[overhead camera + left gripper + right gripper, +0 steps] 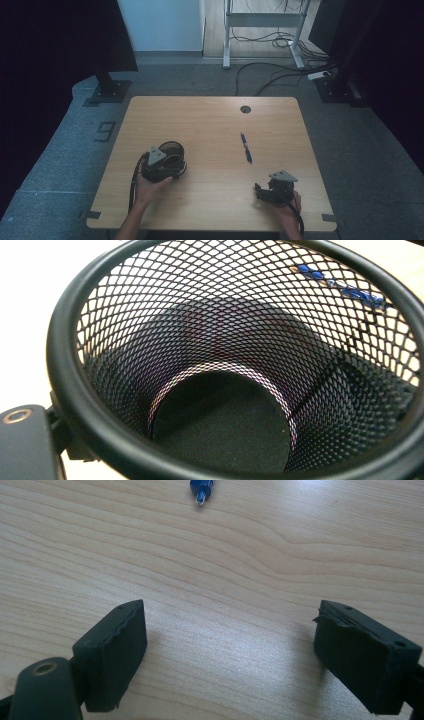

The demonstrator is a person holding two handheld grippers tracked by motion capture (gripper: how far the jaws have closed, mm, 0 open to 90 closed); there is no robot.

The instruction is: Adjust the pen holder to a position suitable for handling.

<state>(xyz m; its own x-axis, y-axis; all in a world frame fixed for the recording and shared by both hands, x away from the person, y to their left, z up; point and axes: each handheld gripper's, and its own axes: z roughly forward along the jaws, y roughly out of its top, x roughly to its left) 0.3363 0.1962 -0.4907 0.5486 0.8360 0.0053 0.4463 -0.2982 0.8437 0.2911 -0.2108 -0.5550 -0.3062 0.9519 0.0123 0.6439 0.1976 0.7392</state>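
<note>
Two things mattered on the worktop (210, 120): my left gripper (167, 167) held the mesh cup (172, 152) by its rim, and my right gripper (262, 192), wide and empty, sat nearer the blue pen (246, 148), lying lengthwise just ahead.

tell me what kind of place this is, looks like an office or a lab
Probably a lab or recording room: one bare wooden table on grey carpet, loose cables on the floor, and dark curtains at the sides.
</note>
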